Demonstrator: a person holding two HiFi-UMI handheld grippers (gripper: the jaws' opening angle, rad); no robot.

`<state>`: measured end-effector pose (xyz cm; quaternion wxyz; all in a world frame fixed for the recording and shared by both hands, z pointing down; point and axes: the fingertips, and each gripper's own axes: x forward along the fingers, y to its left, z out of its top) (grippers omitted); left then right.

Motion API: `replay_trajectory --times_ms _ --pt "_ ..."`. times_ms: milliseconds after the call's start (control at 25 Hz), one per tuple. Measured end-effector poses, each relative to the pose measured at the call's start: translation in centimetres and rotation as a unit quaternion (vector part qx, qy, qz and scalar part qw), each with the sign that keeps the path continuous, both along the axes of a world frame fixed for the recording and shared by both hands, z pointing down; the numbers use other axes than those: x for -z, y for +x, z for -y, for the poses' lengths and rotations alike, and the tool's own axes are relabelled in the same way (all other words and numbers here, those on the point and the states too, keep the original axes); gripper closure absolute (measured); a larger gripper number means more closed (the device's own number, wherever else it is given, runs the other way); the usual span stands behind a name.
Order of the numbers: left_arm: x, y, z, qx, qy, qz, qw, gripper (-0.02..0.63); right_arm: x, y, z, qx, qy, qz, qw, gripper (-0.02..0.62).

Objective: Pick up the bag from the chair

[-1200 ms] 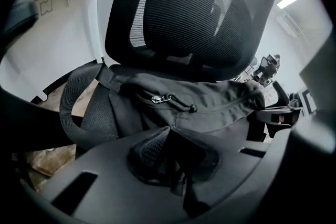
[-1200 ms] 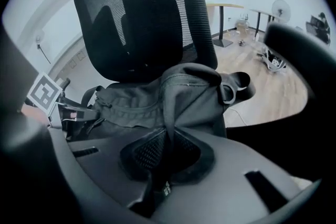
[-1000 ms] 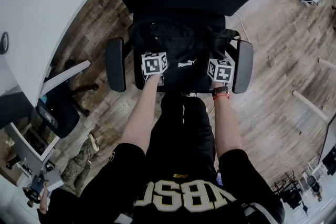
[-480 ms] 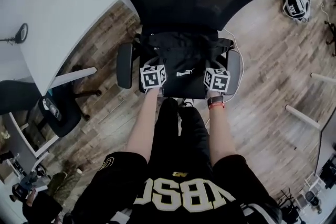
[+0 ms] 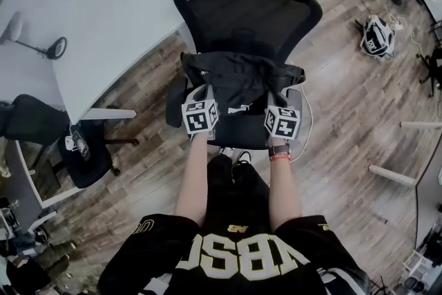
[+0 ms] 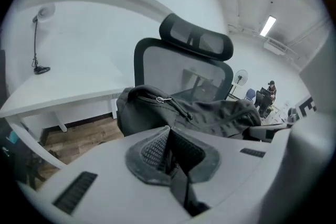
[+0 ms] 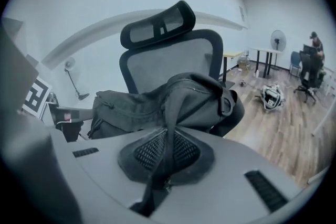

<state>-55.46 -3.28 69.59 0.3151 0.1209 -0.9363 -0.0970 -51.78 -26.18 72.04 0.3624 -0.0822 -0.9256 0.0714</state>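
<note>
Forearms (image 5: 195, 173) stretch forward side by side as I watch, my left gripper (image 6: 168, 150) and right gripper (image 7: 166, 153) each clamped tight on a dark strap of the black bag (image 5: 238, 81) at the chair (image 5: 248, 7) seat.

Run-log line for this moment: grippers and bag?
left gripper: shut on bag | right gripper: shut on bag strap | bag: over chair seat, before backrest | seat contact: unclear
</note>
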Motion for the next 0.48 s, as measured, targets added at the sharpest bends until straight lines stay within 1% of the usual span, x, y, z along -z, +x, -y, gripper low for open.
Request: replay_trajectory --times_ms 80,240,480 --pt "2.6 0.3 0.0 0.002 0.002 0.016 0.9999 0.591 2.5 0.3 -0.2 -0.006 -0.002 0.014 1.0 0.577" --pt "6.9 0.6 0.3 -0.011 -0.006 0.046 0.9989 0.591 7.0 0.0 -0.5 -0.003 0.005 0.052 0.999 0.577" --pt "13.1 -1.2 1.2 -0.017 -0.003 0.107 0.9941 0.591 13.4 -1.9 -0.4 -0.005 0.002 0.118 0.993 0.577"
